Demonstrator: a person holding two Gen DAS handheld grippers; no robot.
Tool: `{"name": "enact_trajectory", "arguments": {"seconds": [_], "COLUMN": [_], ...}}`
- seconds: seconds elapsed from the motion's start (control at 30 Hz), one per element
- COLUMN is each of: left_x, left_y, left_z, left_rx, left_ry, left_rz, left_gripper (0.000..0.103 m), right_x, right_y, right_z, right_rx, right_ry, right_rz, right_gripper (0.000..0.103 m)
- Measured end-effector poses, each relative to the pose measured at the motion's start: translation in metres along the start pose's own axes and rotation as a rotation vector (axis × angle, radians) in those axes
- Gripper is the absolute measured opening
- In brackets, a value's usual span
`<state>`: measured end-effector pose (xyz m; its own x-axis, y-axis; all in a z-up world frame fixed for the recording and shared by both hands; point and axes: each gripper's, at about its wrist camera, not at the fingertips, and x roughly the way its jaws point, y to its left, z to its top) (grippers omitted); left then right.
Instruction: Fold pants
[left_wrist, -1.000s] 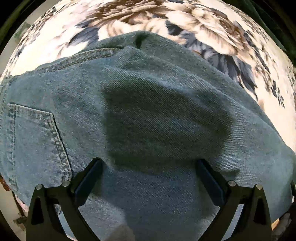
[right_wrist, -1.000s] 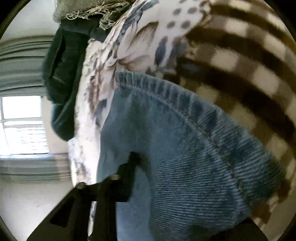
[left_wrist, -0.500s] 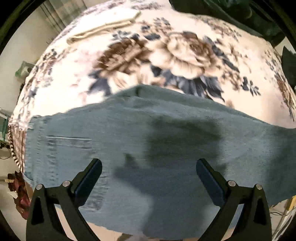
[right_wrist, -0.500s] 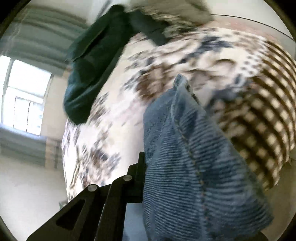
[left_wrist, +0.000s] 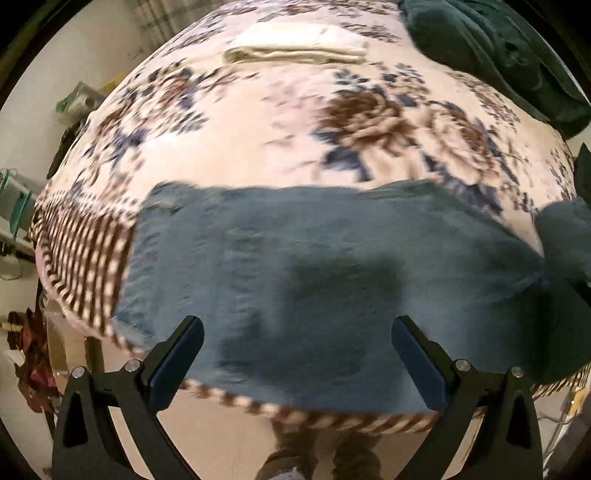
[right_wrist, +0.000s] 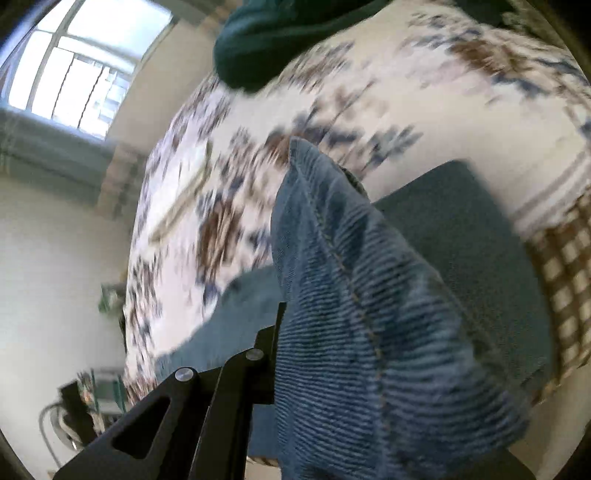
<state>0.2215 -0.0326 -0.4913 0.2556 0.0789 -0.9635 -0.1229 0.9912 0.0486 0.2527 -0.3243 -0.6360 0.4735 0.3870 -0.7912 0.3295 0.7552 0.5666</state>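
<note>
A wide bed cover (left_wrist: 236, 147) with a flower pattern fills both views, and its checked border is seen at the near edge. On it the denim pants (left_wrist: 303, 280) are spread flat across the near part of the bed, close to that edge. One end of the pants is raised and bunched at the right side, where it is pinched by the right gripper (right_wrist: 280, 354); only one dark finger (right_wrist: 269, 347) is visible, pressed against the thick hemmed fold, and the other is hidden behind the cloth. The left gripper (left_wrist: 295, 354) is held above the flat part with its fingers spread wide, and nothing is gripped by it.

A slip is judged possible, because the denim is heavy and only a small part is held. The flat layer could also be dragged toward the edge, since it is not pinned.

A dark green blanket (left_wrist: 498, 55) lies at the far corner, and a folded cream garment (left_wrist: 295, 46) lies beyond the pants. Both are well apart, so the fold is not blocked.
</note>
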Motion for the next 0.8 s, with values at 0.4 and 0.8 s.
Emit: {"name": "enact_trajectory", "arguments": {"seconds": [0.4,0.8], "left_x": [0.02,0.017], "left_y": [0.089,0.01], "left_z": [-0.026,0.011], "left_rx": [-0.147,-0.137], "left_ry": [0.09,0.136], "left_rz": [-0.04,-0.265], "left_gripper": [0.103,0.103], "right_x": [0.106,0.025], "right_y": [0.078,0.013], "right_z": [-0.092,-0.053], "right_rx": [-0.197,-0.148], "right_ry": [0.375,0.255], "right_rz": [-0.048,-0.431], "right_gripper": [0.075,0.09]}}
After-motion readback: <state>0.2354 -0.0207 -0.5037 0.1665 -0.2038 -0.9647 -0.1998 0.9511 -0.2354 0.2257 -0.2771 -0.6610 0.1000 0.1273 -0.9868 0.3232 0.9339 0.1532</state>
